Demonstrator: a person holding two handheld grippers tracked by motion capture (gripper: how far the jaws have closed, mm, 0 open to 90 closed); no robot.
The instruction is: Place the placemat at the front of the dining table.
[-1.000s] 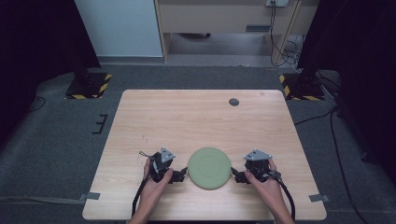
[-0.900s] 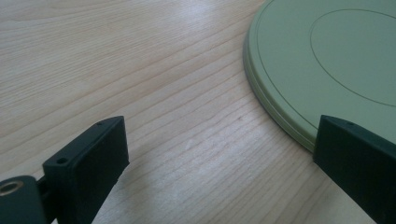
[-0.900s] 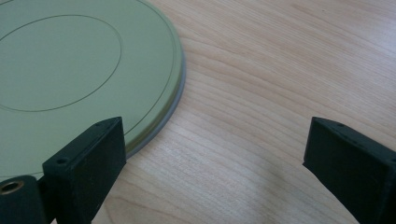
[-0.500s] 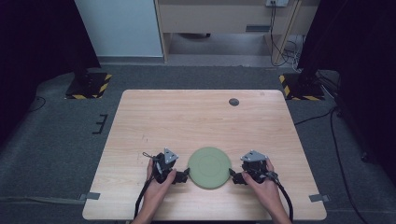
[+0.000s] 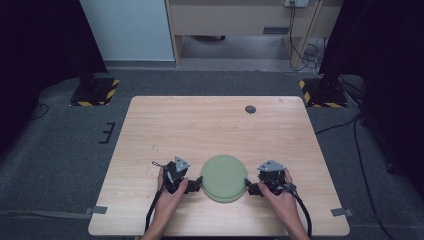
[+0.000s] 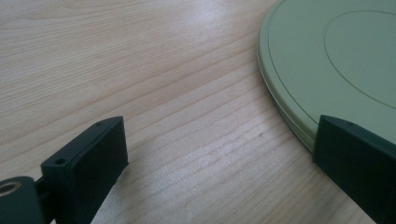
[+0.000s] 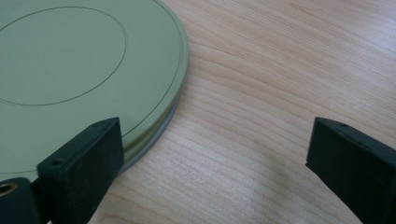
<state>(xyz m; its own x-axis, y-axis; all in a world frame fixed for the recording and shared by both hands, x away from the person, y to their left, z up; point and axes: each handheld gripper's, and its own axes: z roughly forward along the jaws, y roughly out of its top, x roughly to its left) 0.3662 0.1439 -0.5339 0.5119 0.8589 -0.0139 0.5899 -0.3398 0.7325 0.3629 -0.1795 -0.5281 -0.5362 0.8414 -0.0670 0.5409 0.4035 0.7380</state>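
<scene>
We see a round green plate (image 5: 224, 178) lying flat on the wooden table (image 5: 210, 125), close to the near edge and about in the middle of its width. It looks turned upside down, with a raised ring on its flat face, but we cannot say this for sure.

The left gripper (image 5: 192, 186) rests on the table just beside the left rim of the plate, held by the person's left hand (image 5: 170, 192). In the left gripper view its jaws stand wide apart and hold nothing; the rim of the plate (image 6: 327, 70) lies under the right-hand jaw, and bare wood fills the gap.

The right gripper (image 5: 251, 188) is at the right rim of the plate, held by the right hand (image 5: 281, 192). In the right gripper view its jaws are also wide apart and empty; the left-hand jaw stands over the edge of the plate (image 7: 88, 70), the other over the wood.

A small dark round disc (image 5: 250, 109) lies far from the plate, near the far edge of the table.
</scene>
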